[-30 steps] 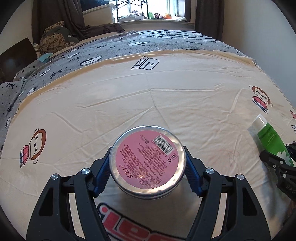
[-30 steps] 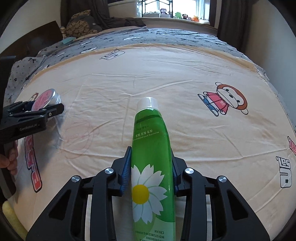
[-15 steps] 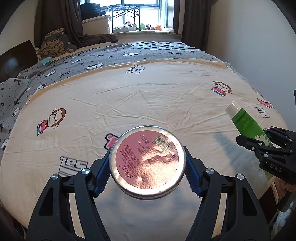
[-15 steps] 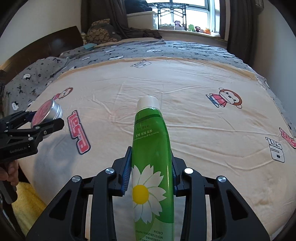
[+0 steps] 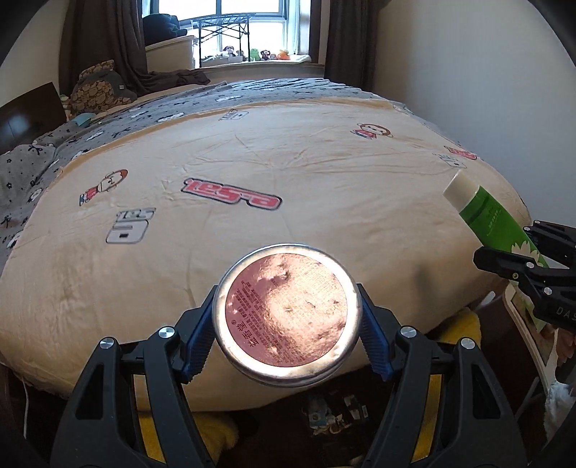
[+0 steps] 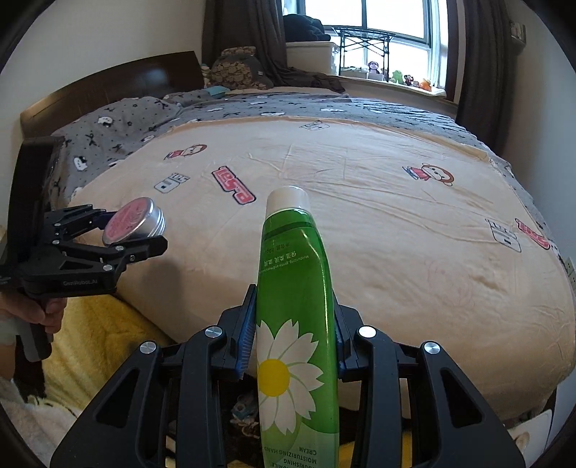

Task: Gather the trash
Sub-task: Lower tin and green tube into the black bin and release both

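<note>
Metal tin point(image 5: 286, 315) – left jaws clamped

I'm in a home bedroom — ahead of my claw spreads a bed point(image 6: 360, 223) under a cream cartoon-monkey blanket point(image 5: 288, 172), grey patterned bedding point(image 6: 144, 122) and a dark wooden headboard point(image 6: 108, 82) beyond to the left, and farther off a curtained window point(image 5: 248, 28) — small toys point(image 6: 399, 77) line its sill.

left tool point(image 5: 287, 318) clamped on round tin point(image 5: 287, 316), blue pads point(image 5: 197, 340) on both sides, pink label up | bed point(image 5: 324, 172) with cream cartoon blanket ahead and below | far right: right tool point(image 5: 522, 259) holding green tube point(image 5: 489, 219), white cap angled up-left
</note>
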`<state>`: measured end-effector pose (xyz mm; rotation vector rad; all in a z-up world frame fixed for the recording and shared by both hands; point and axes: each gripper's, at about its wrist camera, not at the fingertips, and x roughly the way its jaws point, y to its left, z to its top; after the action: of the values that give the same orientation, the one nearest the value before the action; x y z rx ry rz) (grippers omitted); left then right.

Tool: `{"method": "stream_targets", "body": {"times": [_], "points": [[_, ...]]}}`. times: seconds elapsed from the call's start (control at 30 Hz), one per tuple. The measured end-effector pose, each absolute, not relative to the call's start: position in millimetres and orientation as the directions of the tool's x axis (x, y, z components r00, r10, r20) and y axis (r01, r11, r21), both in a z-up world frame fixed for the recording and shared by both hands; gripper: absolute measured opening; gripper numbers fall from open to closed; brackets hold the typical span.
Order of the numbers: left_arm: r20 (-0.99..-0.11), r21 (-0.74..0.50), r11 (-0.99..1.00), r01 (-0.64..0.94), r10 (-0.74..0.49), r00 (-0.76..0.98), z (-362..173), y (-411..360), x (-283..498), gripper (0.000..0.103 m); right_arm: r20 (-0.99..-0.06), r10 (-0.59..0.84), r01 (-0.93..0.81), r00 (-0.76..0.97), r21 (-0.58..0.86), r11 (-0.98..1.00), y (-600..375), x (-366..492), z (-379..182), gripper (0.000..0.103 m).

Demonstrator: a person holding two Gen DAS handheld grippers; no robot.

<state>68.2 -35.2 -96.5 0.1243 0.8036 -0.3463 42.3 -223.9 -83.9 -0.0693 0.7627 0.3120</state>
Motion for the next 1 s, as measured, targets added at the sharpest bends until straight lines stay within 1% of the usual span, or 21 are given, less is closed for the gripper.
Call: {"method": "stream_targets", "body": {"times": [0.1,0.2,0.37,0.67,0.8,1.0], "points": [[-0.743,-0.052,0.93,0.365,-0.28,0.608,-114.2,-38.9,46.6,0.067,-0.711,0.223,-0.282,0.667,0.037,0.959,-222.5,22.1,-100.3,0.036],[-0.765,-0.072,0.92,0.386,-0.3,0.57,-131.9,-45.3,28.9,0.067,-0.736,0.223,-0.276,0.639,0.051,0.96,-220.8,5.2,-116.7,0.036],[-0.814,-0.069,0.899,0.432,-0.301,0.496,-167.3,-56.8,7.0,0.067,-0.777,0.235,-0.271,0.584,0.085,0.959,-214.5,-13.7,-144.1,0.036],[-0.905,-0.134,0.898,0.42,-0.284,0.318,-237.9,-56.0,6.0,0.067,-0.862,0.255,-0.229,0.438,0.167,0.959,-204.6,-11.6,-208.4,0.036],[-0.932,-0.143,0.9,0.412,-0.262,0.249,-269.5,-58.5,11.5,0.067,-0.893,0.283,-0.19,0.351,0.228,0.955,-206.6,-4.4,-241.7,0.036],[-0.952,-0.147,0.912,0.383,-0.236,0.196,-304.9,-60.6,18.0,0.067,-0.922,0.281,-0.127,0.267,0.256,0.958,-203.2,8.0,-284.2,0.036]]}}
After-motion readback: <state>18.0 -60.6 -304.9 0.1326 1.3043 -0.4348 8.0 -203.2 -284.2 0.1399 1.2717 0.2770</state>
